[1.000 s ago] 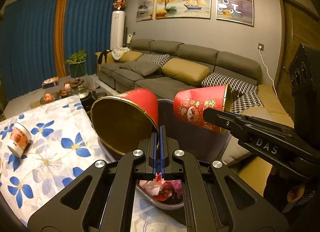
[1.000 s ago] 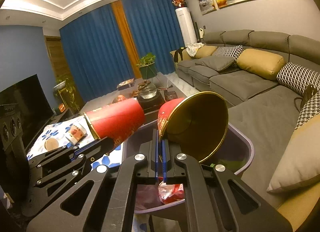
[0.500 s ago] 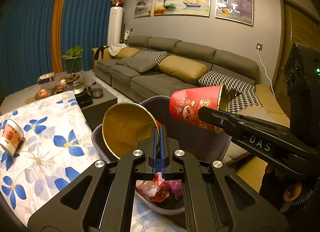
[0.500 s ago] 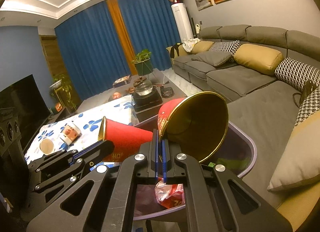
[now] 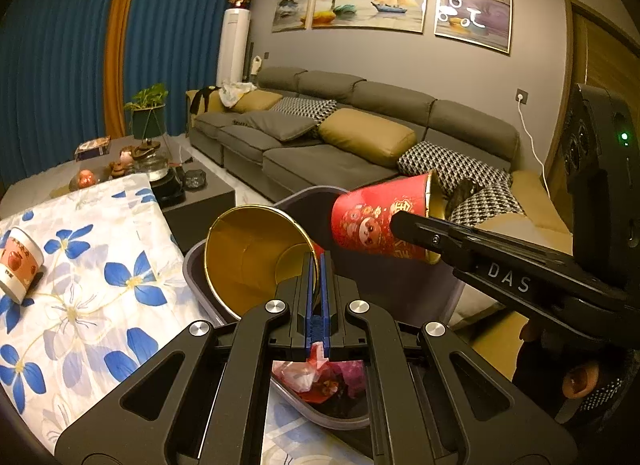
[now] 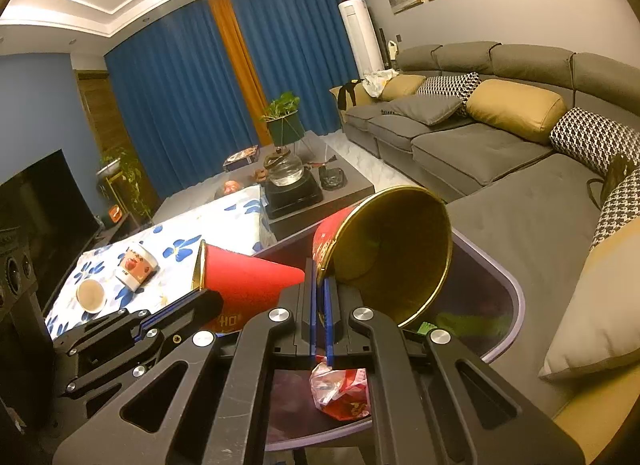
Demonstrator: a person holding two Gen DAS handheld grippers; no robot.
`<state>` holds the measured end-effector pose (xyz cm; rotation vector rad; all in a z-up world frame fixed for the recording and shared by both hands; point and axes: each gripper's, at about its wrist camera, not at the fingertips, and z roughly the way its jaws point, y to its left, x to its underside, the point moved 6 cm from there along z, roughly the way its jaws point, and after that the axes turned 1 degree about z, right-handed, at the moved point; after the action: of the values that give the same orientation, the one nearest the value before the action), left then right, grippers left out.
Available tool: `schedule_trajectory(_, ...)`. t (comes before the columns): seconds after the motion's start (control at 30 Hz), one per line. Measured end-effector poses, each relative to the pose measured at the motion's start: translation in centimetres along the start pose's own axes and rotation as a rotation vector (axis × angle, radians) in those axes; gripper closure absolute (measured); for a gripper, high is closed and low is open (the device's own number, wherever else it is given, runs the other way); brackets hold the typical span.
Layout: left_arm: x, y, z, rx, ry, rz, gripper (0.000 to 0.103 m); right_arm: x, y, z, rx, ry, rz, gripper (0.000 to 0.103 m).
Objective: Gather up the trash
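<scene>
My left gripper point(image 5: 317, 265) is shut on the rim of a red paper cup with a gold inside point(image 5: 256, 257), tipped over the grey trash bin point(image 5: 192, 265). My right gripper point(image 6: 319, 281) is shut on the rim of a second red and gold cup point(image 6: 392, 257), also held over the bin point(image 6: 516, 305). In the left wrist view the right gripper's cup point(image 5: 380, 225) hangs to the right over the bin. In the right wrist view the left gripper's cup point(image 6: 244, 277) is at the left. Crumpled red and clear wrappers point(image 6: 340, 389) lie in the bin.
A table with a blue-flowered cloth point(image 5: 80, 285) is left of the bin and bears a white paper cup lying on its side point(image 5: 18, 261) and a small cup point(image 6: 90, 295). A grey sofa point(image 5: 340, 145) runs behind and to the right. A dark coffee table point(image 6: 320, 189) stands beyond.
The left gripper has carried its cup from above the table edge to over the bin and tipped it lower. The right gripper holds its cup over the bin much as before.
</scene>
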<state>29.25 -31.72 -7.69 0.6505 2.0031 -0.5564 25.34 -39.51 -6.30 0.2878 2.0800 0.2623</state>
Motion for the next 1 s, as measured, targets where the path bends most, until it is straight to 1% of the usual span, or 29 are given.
schedule_trajectory(0.3, 0.4, 0.4, 0.3, 0.007, 0.016, -0.016, 0.1, -0.1, -0.7, 0.2, 0.008, 0.003, 0.021, 0.099)
schedule_trajectory(0.37, 0.4, 0.4, 0.3, 0.008, 0.02, -0.012, 0.098, -0.2, -1.0, 0.3, 0.01, 0.003, 0.028, 0.098)
schedule_trajectory(0.43, 0.6, 0.3, 0.3, 0.007, 0.028, -0.013, 0.09, -0.2, -1.2, 0.3, 0.012, 0.004, 0.034, 0.098)
schedule_trajectory(0.47, 0.7, 0.3, 0.4, 0.006, 0.03, -0.015, 0.08, -0.2, -1.2, 0.4, 0.008, 0.005, 0.036, 0.097)
schedule_trajectory(0.5, 0.8, 0.4, 0.3, 0.005, 0.03, -0.018, 0.067, -0.3, -1.2, 0.3, 0.009, 0.0, 0.034, 0.094)
schedule_trajectory(0.53, 0.9, 0.5, 0.2, -0.001, 0.026, -0.026, 0.06, -0.3, -1.2, 0.2, 0.012, -0.003, 0.031, 0.086)
schedule_trajectory(0.57, 0.9, 0.8, 0.0, -0.007, 0.021, -0.033, 0.049, -0.3, -1.1, 0.1, 0.009, -0.008, 0.029, 0.075)
schedule_trajectory(0.6, 0.9, 1.0, -0.2, -0.016, 0.014, -0.04, 0.04, -0.3, -1.1, 0.0, 0.01, -0.012, 0.03, 0.071)
schedule_trajectory(0.63, 0.9, 1.6, -0.6, -0.035, 0.005, -0.055, 0.037, -0.4, -1.1, -0.1, 0.01, -0.018, 0.031, 0.066)
schedule_trajectory(0.7, 0.9, 2.3, -1.4, -0.053, -0.008, -0.072, 0.027, -0.3, -1.1, -0.3, 0.01, -0.024, 0.034, 0.066)
schedule_trajectory(0.73, 0.9, 2.8, -2.0, -0.072, -0.019, -0.082, 0.024, -0.4, -0.9, -0.4, 0.01, -0.03, 0.037, 0.063)
schedule_trajectory(0.77, 0.8, 3.4, -2.5, -0.095, -0.029, -0.093, 0.019, -0.4, -0.8, -0.6, 0.01, -0.037, 0.041, 0.056)
schedule_trajectory(0.8, 0.8, 3.9, -3.0, -0.112, -0.036, -0.103, 0.015, -0.4, -0.8, -0.9, 0.014, -0.047, 0.044, 0.052)
schedule_trajectory(0.87, 0.9, 4.8, -3.9, -0.154, -0.041, -0.114, 0.01, -0.4, -0.5, -1.4, 0.019, -0.063, 0.042, 0.043)
schedule_trajectory(0.9, 0.9, 5.4, -4.5, -0.186, -0.045, -0.122, 0.009, -0.4, -0.3, -1.7, 0.023, -0.071, 0.038, 0.04)
schedule_trajectory(0.97, 1.1, 6.1, -5.7, -0.213, -0.053, -0.134, 0.008, -0.3, 0.2, -2.4, 0.036, -0.093, 0.025, 0.031)
schedule_trajectory(1.0, 1.1, 6.6, -6.1, -0.229, -0.057, -0.142, 0.007, -0.3, 0.5, -2.7, 0.039, -0.1, 0.02, 0.029)
